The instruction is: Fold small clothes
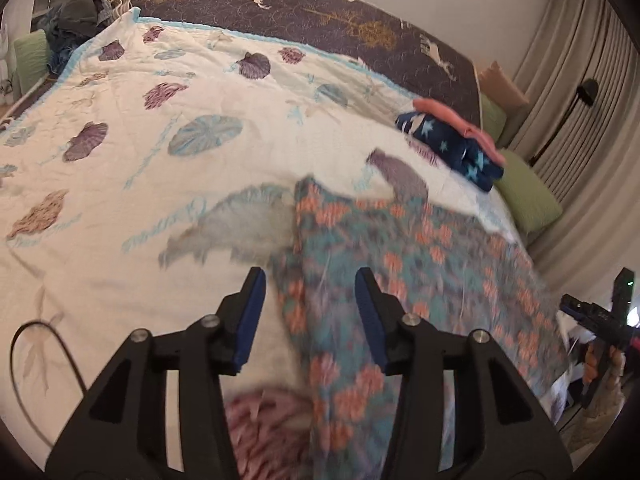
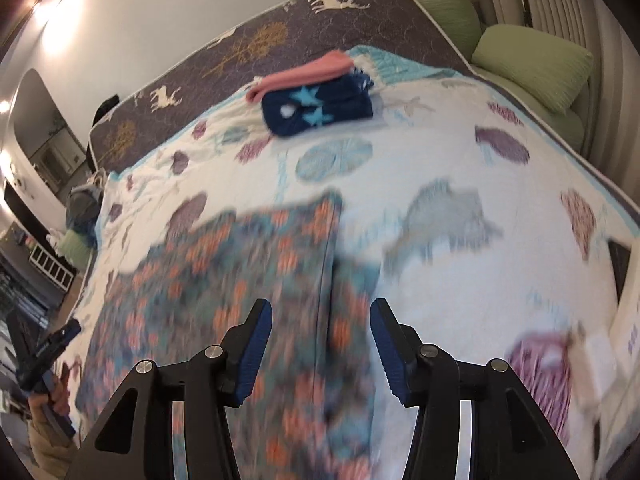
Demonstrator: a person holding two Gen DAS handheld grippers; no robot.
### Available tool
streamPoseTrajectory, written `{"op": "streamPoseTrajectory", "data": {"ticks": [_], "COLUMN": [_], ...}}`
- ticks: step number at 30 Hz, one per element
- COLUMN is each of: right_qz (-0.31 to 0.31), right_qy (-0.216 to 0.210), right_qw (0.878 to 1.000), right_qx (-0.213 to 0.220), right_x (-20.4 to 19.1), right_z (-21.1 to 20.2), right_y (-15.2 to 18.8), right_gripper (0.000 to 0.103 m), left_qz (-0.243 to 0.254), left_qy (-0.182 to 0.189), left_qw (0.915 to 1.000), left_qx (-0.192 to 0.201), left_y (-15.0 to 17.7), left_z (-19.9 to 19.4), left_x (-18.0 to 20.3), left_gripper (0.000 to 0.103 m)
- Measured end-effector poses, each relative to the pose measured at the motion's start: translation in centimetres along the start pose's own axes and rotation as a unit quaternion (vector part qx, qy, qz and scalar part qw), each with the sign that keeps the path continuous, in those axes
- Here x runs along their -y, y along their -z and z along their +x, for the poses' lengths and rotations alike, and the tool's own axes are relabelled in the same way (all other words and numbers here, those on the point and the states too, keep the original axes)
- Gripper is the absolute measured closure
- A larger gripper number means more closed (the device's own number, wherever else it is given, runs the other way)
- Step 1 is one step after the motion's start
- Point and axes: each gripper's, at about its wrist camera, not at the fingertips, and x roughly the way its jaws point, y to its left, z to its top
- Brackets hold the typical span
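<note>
Garment: floral teal-and-orange cloth (image 1: 420, 264) lies spread flat on the shell-print quilt (image 1: 120, 152), near the bed's front edge; motion blur hides its seams.
Left gripper (image 1: 310, 312): jaws apart, empty, hovering over the cloth's left edge.
Right gripper (image 2: 320, 340): jaws apart, empty, over the cloth's right edge.
Done pile: star-print navy piece (image 2: 320, 106) with a pink piece (image 2: 304, 72) on top, well apart at the far side.
Step, judged: pinching two corners for the first fold.
Advice: grip only cloth, not quilt; lift both sides evenly; match edges before release.
</note>
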Motion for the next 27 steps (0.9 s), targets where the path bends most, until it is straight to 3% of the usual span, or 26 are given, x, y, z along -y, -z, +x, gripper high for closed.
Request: {"op": "streamPoseTrajectory", "data": {"ticks": [4,8,9,10,11,12,14,16,18,23,25,27], "right_qz": [-0.021,-0.009,-0.004,-0.005,-0.004,0.020,0.060,0.051,0.038,0.024,-0.003,-0.038], "right_qy": [0.006,-0.004,-0.002,0.014,0.047,0.044,0.032,0.052,0.068,0.087,0.103,0.084], "right_qw": [1.000,1.000,1.000,0.999,0.998,0.998,0.997,0.997,0.996,0.996,0.994,0.995], "right_qx": [-0.019,-0.028,-0.031,-0.034,-0.039,-0.041,-0.038,-0.036,-0.031,0.004,0.025,0.036], "right_x": [-1.0,-0.7,-0.6,-0.5,-0.1,0.6,1.5,1.3,1.0,0.5,-0.8,-3.0], "right_z": [-0.7,-1.0,-0.9,-0.7,-0.2,-0.1,-0.8,-1.5,-2.1,-4.2,-5.1,-5.7], "right_y": [3.1,4.9,5.3,5.7,6.0,6.2,6.3,6.3,6.6,6.9,6.9,6.9], "right_gripper": [0.051,0.051,0.054,0.077,0.086,0.086,0.089,0.090,0.089,0.084,0.084,0.084], "left_qz": [0.047,0.048,0.051,0.064,0.075,0.077,0.060,0.067,0.073,0.042,0.035,0.032], "left_qy": [-0.032,-0.034,-0.044,-0.072,-0.102,-0.121,-0.120,-0.132,-0.130,-0.072,-0.068,-0.072], "left_qw": [0.9984,0.9981,0.9975,0.9949,0.9911,0.9888,0.9904,0.9886,0.9885,0.9963,0.9969,0.9969], "left_qx": [-0.006,-0.016,-0.020,-0.029,-0.040,-0.042,-0.030,-0.024,-0.025,-0.020,-0.017,-0.010], "left_y": [1.8,3.1,3.6,4.1,4.6,5.1,5.3,5.4,5.7,6.1,6.0,5.9], "left_z": [-0.9,-0.9,-0.6,0.2,0.9,1.5,0.7,0.0,-0.6,-2.7,-3.1,-3.6], "left_x": [1.2,1.3,1.3,1.3,1.2,0.8,0.7,0.9,1.0,0.6,0.5,0.3], "left_gripper": [0.046,0.045,0.045,0.045,0.044,0.043,0.044,0.045,0.045,0.045,0.045,0.045]}}
